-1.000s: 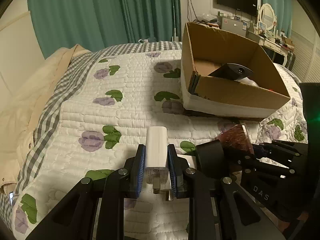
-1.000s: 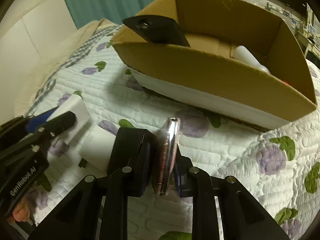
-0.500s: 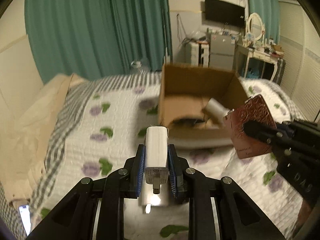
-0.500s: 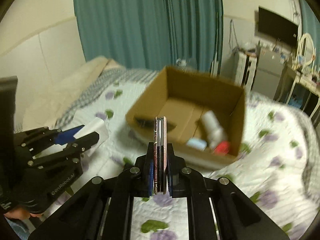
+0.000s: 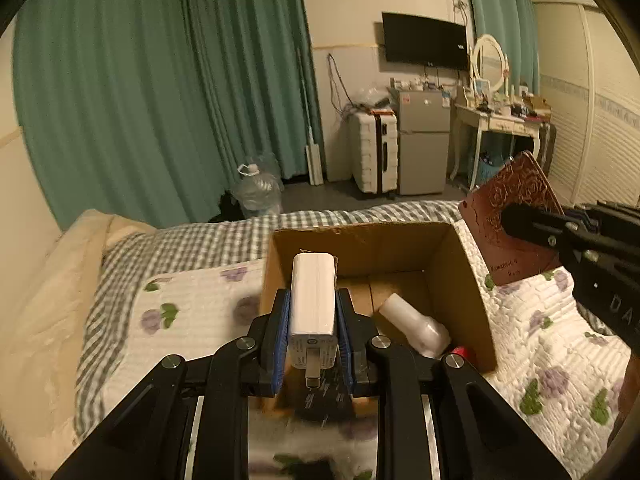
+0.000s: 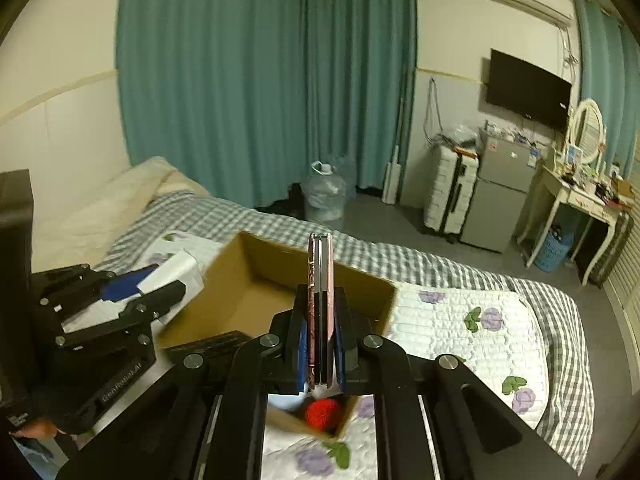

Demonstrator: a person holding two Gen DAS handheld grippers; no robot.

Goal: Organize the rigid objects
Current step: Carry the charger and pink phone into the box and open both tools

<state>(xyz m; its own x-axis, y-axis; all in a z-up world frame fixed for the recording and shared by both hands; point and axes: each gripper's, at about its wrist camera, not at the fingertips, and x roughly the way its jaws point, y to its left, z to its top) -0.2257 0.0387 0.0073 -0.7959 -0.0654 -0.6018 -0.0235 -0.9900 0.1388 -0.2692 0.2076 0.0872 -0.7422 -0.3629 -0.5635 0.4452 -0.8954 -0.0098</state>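
Note:
My left gripper (image 5: 313,320) is shut on a white plug-in charger (image 5: 313,296), held above the near left part of an open cardboard box (image 5: 464,276) on the bed. My right gripper (image 6: 320,332) is shut on a thin pink compact mirror (image 6: 319,300), held on edge above the same box (image 6: 240,280). In the left wrist view the compact mirror (image 5: 516,224) shows its embossed brown-red cover over the box's right wall. Inside the box lie a white bottle (image 5: 416,326), a red ball (image 6: 325,414), a pale blue object (image 6: 284,400) and a black object (image 6: 208,346).
The box sits on a quilted floral bedspread (image 5: 192,312) with a checked edge. A cream pillow (image 5: 36,312) lies at the left. Beyond the bed are green curtains, a water jug (image 5: 258,194), a white suitcase (image 5: 374,152), a small fridge and a dressing table.
Both grippers have risen and moved forward over the box with their objects still held. The views now look down into the box from higher, with the room beyond showing.

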